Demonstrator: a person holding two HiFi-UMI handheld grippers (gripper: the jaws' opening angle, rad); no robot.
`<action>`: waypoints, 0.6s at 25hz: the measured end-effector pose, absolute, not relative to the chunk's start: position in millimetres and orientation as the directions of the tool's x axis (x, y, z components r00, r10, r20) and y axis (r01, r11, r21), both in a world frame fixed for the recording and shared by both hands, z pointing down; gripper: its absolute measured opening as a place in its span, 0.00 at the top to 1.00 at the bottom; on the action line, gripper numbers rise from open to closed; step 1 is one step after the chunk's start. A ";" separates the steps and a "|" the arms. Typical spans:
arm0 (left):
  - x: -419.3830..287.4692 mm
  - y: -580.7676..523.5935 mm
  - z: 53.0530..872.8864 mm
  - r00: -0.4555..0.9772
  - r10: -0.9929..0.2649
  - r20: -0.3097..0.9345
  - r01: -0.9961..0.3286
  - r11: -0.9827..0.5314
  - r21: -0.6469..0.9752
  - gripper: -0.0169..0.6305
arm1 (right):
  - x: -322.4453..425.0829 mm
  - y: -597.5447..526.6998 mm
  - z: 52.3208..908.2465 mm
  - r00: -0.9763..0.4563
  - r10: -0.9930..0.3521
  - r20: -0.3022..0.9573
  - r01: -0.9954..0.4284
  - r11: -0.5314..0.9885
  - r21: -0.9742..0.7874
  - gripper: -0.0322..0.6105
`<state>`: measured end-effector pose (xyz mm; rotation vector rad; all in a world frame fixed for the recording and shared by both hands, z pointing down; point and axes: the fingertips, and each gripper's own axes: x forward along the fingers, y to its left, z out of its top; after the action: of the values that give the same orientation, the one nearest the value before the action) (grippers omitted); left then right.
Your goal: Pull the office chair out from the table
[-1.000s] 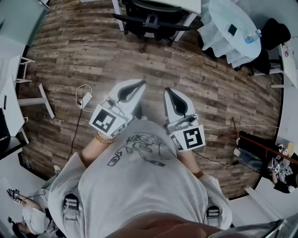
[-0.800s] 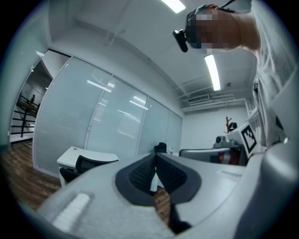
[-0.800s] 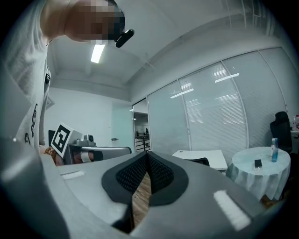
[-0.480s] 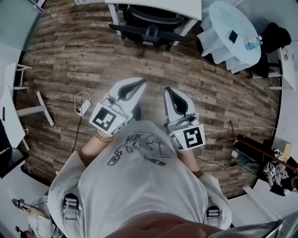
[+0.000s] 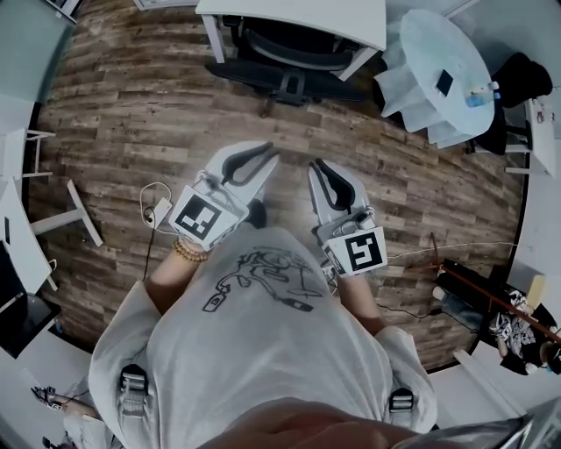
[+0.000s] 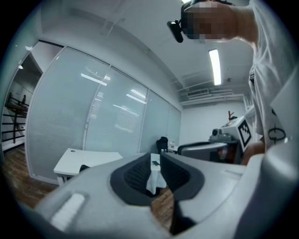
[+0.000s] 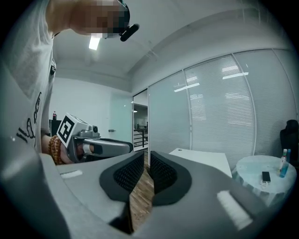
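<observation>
The black office chair (image 5: 285, 66) stands pushed under the white table (image 5: 298, 13) at the top of the head view, its arms and back facing me. Both grippers are held out level in front of the person's body, well short of the chair. The left gripper (image 5: 267, 156) has a narrow gap between its dark pads, its jaws are opening, and nothing is between them (image 6: 155, 161). The right gripper (image 5: 320, 167) shows the same thin slit, also opening and empty (image 7: 147, 161).
A round table with a white cloth (image 5: 438, 61), carrying a phone and a bottle, stands right of the chair. A white cable and adapter (image 5: 160, 197) lie on the wood floor at left, near desk legs (image 5: 79, 202). Bags and a cord (image 5: 478, 294) sit at right.
The chair and table have drawn nearer in the head view as the person walked forward. Both grippers' jaws, closed before, now show a slight gap.
</observation>
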<state>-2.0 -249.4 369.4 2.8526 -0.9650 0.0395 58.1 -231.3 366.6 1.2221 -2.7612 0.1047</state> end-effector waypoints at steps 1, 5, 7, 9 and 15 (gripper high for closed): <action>-3.4 -258.3 373.6 0.796 -0.600 0.078 -0.605 -0.789 0.106 0.87 | 55.9 -240.0 369.5 -0.669 -0.729 0.147 -0.738 0.675 -0.006 0.87; -6.9 -292.0 387.2 0.807 -0.576 0.127 -0.585 -0.810 0.045 0.83 | 48.1 -273.9 375.3 -0.669 -0.726 0.159 -0.732 0.680 0.025 0.82; -10.4 -305.3 395.3 0.809 -0.568 0.153 -0.576 -0.817 0.016 0.81 | 46.1 -288.6 380.4 -0.661 -0.730 0.173 -0.734 0.677 0.050 0.81; -12.2 -316.9 402.1 0.811 -0.560 0.171 -0.569 -0.823 0.002 0.78 | 47.6 -302.7 388.9 -0.651 -0.734 0.194 -0.734 0.673 0.085 0.79; -13.8 -381.1 441.5 0.796 -0.548 0.258 -0.547 -0.833 -0.083 0.72 | 64.2 -368.2 431.9 -0.600 -0.750 0.278 -0.736 0.654 0.174 0.78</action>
<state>-13.8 -381.1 441.5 2.9801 -0.9091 0.4302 64.2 -368.2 431.9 1.1840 -2.5479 -0.0584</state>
